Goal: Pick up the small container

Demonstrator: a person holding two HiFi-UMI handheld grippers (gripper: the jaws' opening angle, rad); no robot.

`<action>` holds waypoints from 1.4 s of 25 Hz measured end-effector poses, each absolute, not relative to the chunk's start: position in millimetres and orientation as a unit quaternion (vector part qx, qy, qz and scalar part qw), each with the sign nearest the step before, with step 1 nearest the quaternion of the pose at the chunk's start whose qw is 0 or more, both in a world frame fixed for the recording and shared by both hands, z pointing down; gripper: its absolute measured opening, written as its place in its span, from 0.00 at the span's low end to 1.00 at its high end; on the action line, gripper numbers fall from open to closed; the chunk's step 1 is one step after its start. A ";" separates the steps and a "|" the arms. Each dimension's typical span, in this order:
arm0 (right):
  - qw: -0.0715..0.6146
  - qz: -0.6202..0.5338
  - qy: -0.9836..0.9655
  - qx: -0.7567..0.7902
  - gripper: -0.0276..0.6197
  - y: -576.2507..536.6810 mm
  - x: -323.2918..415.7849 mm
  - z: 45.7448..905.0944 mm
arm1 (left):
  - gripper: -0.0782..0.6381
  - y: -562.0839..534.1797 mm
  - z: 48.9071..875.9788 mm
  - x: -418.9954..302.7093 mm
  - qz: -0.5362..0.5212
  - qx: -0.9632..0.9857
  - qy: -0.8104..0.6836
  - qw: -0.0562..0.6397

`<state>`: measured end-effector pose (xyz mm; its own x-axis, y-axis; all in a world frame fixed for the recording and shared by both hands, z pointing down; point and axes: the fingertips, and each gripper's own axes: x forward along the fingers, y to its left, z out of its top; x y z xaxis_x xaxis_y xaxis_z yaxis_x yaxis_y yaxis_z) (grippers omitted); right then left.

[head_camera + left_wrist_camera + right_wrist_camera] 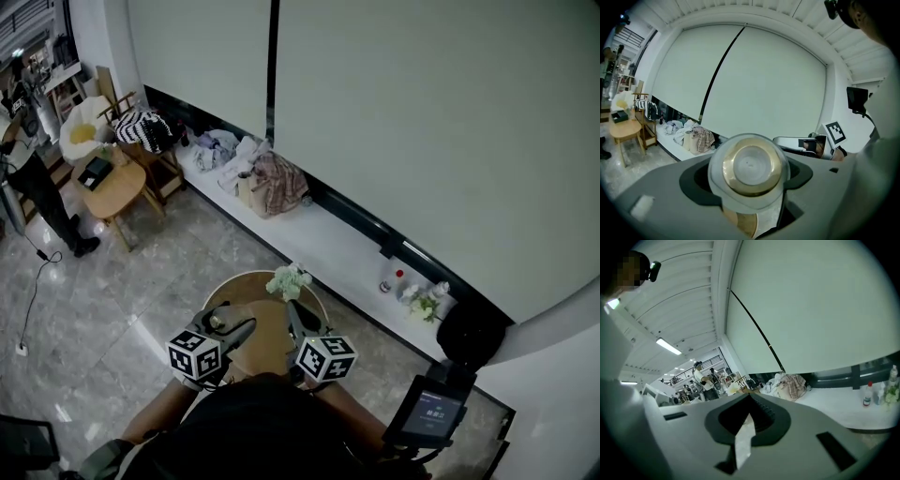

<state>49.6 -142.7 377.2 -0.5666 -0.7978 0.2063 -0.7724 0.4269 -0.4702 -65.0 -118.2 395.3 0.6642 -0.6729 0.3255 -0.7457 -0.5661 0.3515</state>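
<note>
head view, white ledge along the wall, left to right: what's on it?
pile of clothes → plaid bundle → red-capped bottle → small white-flowered plant

A round wooden table [270,330] stands on the grey floor [112,309], with white flowers [289,279] at its far edge. Clothes [272,183] and small bottles [385,285] sit on a long white ledge [328,239]. A person [37,183] stands far left.

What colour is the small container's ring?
Gold; the small container shows best in the left gripper view.
</note>
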 end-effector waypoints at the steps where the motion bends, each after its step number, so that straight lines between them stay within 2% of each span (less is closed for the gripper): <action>1: 0.024 -0.259 0.846 -0.465 0.05 -142.4 48.6 375.2 | 0.58 -118.2 394.2 -66.1 0.077 0.881 -0.404 0.233; 12: 0.014 -0.208 0.869 -0.449 0.05 -127.1 29.7 359.7 | 0.58 -109.7 388.8 -77.9 0.080 0.880 -0.413 0.220; 35: 0.022 -0.233 0.870 -0.435 0.05 -134.3 27.2 370.3 | 0.58 -117.9 399.2 -67.9 0.100 0.883 -0.402 0.219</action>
<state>27.2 -134.3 370.3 -0.6214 -0.7663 0.1634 -0.7453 0.5137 -0.4250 -67.9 -117.9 399.2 0.6562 -0.6673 0.3524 -0.7546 -0.5806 0.3057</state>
